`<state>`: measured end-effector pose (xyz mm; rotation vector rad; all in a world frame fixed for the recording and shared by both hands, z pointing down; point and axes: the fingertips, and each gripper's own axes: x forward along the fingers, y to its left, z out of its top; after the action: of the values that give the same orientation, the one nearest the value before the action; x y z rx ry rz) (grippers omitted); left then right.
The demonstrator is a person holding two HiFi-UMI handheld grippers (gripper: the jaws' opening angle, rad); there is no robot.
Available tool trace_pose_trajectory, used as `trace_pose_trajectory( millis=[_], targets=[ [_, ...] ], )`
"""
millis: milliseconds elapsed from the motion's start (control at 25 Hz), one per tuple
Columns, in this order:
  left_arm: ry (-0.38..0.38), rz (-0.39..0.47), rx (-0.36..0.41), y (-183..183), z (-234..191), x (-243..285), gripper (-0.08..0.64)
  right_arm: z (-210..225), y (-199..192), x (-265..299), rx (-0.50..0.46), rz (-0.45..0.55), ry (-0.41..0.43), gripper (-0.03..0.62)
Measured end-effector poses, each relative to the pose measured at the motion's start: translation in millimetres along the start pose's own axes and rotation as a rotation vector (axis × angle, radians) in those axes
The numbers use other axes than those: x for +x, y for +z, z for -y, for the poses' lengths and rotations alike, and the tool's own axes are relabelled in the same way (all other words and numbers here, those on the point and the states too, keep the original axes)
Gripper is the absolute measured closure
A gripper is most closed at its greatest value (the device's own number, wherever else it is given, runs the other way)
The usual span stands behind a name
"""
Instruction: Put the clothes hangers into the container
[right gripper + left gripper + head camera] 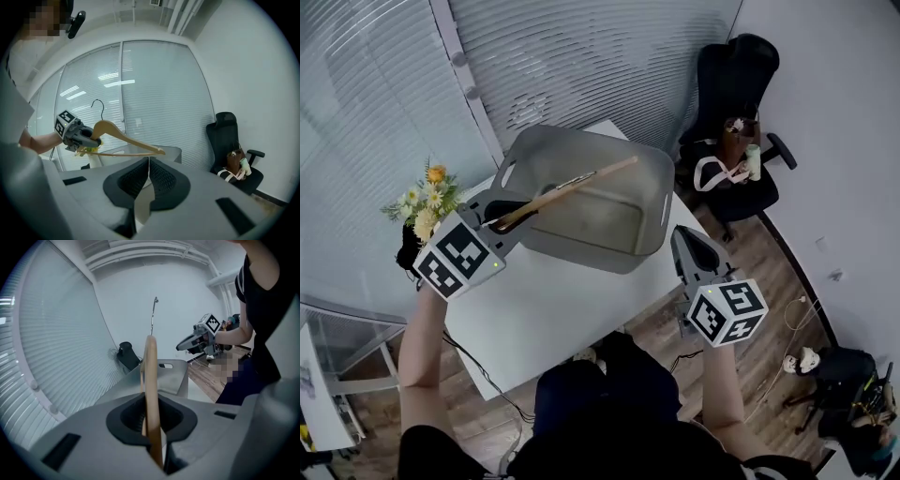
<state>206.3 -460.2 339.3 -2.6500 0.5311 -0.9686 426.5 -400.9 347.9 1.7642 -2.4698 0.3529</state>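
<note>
Hanger [572, 185] clamped between left gripper [500, 220] jaws (over the container [609, 223]).

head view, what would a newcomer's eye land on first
The wooden hanger stands out, clamped in the left gripper and stretched over the open grey container on the white table. The right gripper hangs shut and empty by the table's right edge.

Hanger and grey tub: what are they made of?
The clothes hanger looks like smooth, pale wood, going by its tan colour; its thin hook seems to be dark metal wire. The grey container is probably matte moulded plastic, with rounded corners and cut-out handles.
</note>
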Motion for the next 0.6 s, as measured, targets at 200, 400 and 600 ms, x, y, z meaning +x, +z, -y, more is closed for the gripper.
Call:
trace_pose_trajectory(
  millis=[200,400,600],
  targets=[
    [-0.068,-0.069,0.041,3.0,-5.2,20.2,0.518,6.8,3.4,10.7,0.011,-0.005,0.027,0.561],
    [-0.111,-0.103,0.041,2.0,-6.2,48.1,0.518,18.4,1.7,17.6,0.029,-0.005,0.034,0.561],
    [-0.155,-0.142,0.048,2.0,-8.9,70.6,0.518,29.0,8.0,27.6,0.049,0.003,0.043,0.561]
  ],
)
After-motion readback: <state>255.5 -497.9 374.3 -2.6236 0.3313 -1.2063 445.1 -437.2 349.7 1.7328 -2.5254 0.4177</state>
